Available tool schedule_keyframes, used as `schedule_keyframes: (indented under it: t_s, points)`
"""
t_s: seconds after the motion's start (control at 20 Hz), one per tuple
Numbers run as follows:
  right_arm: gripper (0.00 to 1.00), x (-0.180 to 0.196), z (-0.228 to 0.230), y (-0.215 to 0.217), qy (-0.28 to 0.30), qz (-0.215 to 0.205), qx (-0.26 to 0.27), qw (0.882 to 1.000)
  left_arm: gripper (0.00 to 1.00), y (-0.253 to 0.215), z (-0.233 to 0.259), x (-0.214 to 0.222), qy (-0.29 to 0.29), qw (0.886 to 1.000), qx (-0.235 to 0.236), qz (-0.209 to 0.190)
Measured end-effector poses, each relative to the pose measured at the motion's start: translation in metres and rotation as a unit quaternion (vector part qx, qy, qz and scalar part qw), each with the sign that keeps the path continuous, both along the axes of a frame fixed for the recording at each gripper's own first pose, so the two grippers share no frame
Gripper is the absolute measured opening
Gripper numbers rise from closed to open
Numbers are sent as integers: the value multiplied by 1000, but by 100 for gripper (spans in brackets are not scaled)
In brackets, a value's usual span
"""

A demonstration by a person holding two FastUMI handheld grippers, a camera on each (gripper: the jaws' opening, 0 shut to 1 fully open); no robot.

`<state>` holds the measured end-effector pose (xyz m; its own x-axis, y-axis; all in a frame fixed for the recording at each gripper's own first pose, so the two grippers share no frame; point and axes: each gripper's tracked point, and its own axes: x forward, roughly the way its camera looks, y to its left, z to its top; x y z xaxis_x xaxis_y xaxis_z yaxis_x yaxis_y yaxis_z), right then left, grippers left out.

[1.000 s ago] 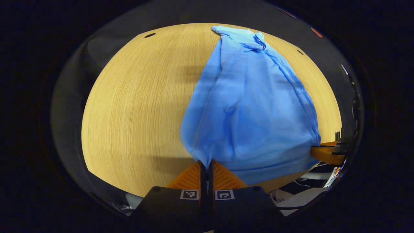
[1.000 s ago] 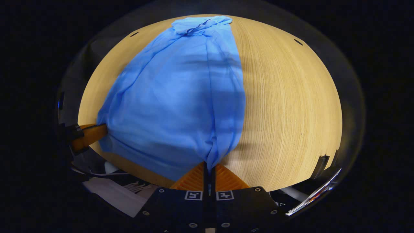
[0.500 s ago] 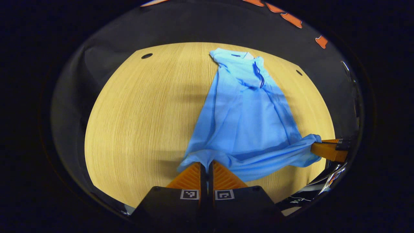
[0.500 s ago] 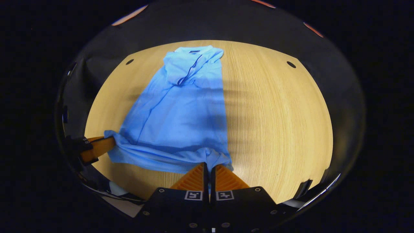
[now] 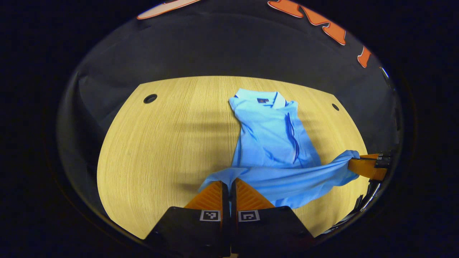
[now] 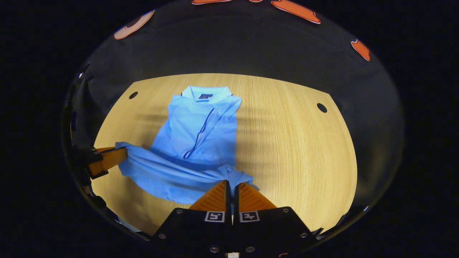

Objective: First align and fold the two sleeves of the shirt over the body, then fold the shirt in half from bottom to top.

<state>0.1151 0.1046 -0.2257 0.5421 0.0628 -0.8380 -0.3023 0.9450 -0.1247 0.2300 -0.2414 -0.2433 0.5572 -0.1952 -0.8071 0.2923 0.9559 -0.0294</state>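
Left gripper view: both grippers' fingers (image 5: 229, 183) (image 6: 233, 185) clamp the shirt (image 5: 272, 136) hem, now lowered toward the bench (image 5: 161, 143); I judge the half-fold pending.

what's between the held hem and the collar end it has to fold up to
Nothing visible. Both grippers, left and right, are shut on the shirt hem; between there and the collar lies only the shirt's own body on the table.

I see the light blue polo shirt (image 5: 272, 139) lying collar-end toward the desk's (image 5: 161, 150) far edge, sleeves folded in over the body, dark-trimmed placket up. Its bottom hem is lifted off the desk, stretched taut near the near edge.
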Motion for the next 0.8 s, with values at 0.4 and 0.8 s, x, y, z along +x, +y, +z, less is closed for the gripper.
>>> schedule_keyframes:
  t_s: [0.4, 0.8]
  points:
    - [1, 108, 11, 29, -29, -19, 27, 999, 4, -25, 1, 116, -27, 1000, -4, 4]
    - [2, 171, -8, 38, -54, -29, 35, 997, 5, -38, -11, 183, -44, 999, 21, -2]
